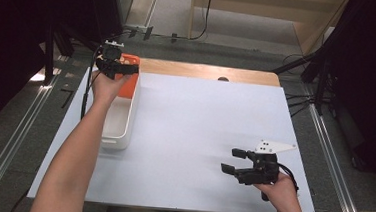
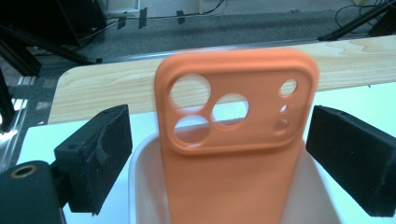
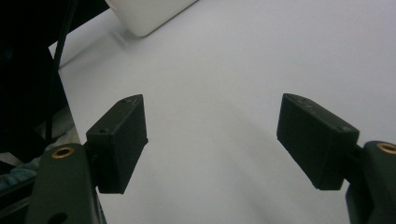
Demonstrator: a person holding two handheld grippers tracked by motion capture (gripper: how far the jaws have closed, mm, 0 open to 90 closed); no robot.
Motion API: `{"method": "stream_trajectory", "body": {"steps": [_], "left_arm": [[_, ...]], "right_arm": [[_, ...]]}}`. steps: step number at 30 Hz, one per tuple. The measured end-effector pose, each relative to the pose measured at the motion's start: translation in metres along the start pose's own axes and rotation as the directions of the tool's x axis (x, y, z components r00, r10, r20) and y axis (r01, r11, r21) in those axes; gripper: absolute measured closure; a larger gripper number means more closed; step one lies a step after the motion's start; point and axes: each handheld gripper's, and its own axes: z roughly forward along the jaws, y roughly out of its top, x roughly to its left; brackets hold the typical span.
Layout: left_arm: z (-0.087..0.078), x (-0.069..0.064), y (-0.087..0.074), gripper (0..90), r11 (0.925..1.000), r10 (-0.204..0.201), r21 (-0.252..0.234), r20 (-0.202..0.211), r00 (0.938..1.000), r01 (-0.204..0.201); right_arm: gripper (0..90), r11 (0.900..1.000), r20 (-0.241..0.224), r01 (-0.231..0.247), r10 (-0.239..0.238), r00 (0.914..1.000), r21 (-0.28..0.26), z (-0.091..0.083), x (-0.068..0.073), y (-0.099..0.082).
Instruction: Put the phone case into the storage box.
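Observation:
An orange phone case [image 2: 236, 140] with camera cut-outs stands upright, leaning in the far end of a white bin [image 2: 135, 163]. My left gripper [image 2: 224, 156] straddles the case, open, with a gap between each black pad and the case's sides. In the high view the left gripper [image 1: 128, 69] hovers over the bin's [image 1: 119, 126] far end at the table's left, where the case [image 1: 130, 62] peeks out. My right gripper [image 1: 231, 160] rests low near the front right of the white table [image 1: 199, 127], open with nothing between its jaws [image 3: 224, 140].
A bare wooden strip [image 1: 208, 71] runs along the table's far edge. Metal floor rails and dark stands flank the table on both sides. A corner of the white bin [image 3: 149, 14] appears at the top of the right gripper view.

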Motion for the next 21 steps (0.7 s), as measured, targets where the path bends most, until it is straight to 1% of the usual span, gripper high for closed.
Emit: {"method": "stream_trajectory", "body": {"steps": [4,7,10,11,12,13,15,16,18,20,21], "left_arm": [[-0.003,0.003,0.001,7.0,0.9998,-0.021,0.006,0.031,0.9993,0.021],[-0.006,0.006,0.002,7.0,0.9998,-0.019,0.012,0.050,0.9986,0.018],[-0.009,0.007,0.004,7.1,0.9996,-0.021,0.020,0.048,0.9986,0.020],[-0.011,0.008,0.005,7.1,0.9996,-0.026,0.009,0.047,0.9985,0.026],[-0.014,0.009,0.006,7.2,0.9993,-0.039,0.002,0.064,0.9972,0.039],[-0.015,0.010,0.007,7.3,0.9987,-0.050,0.006,0.071,0.9962,0.050],[-0.017,0.011,0.010,7.2,0.9982,-0.058,0.020,0.093,0.9940,0.056],[-0.020,0.011,0.011,7.2,0.9987,-0.046,0.023,0.096,0.9943,0.044],[-0.023,0.011,0.013,7.2,0.9985,-0.051,0.024,0.114,0.9922,0.048],[-0.027,0.011,0.016,7.2,0.9983,-0.054,0.031,0.143,0.9882,0.050],[-0.028,0.010,0.017,7.2,0.9981,-0.057,0.032,0.149,0.9872,0.053]], "right_arm": [[23.2,1.0000,0.000,0.000,0.000,1.0000,0.001,0.000,0.000,0.000],[23.2,1.0000,-0.003,-0.004,0.004,1.0000,-0.002,0.001,0.000,0.000],[23.2,1.0000,-0.002,0.000,0.000,1.0000,0.000,0.001,0.000,0.000],[23.2,1.0000,-0.003,-0.001,0.001,1.0000,0.002,0.001,0.000,0.000],[23.2,1.0000,-0.001,0.001,-0.001,1.0000,0.001,0.001,0.000,0.000],[23.2,1.0000,0.000,0.000,0.000,1.0000,0.002,0.001,0.000,0.000],[23.2,1.0000,0.000,0.000,0.000,1.0000,0.003,0.001,0.000,0.000],[23.2,1.0000,0.001,0.000,0.000,1.0000,0.003,0.001,0.000,0.000],[23.2,1.0000,0.000,0.002,-0.002,1.0000,0.003,0.001,-0.001,0.000],[23.2,1.0000,0.001,0.002,-0.002,1.0000,0.003,0.002,-0.001,0.000],[23.2,1.0000,0.001,0.002,-0.002,1.0000,0.004,0.002,-0.001,0.000]]}}
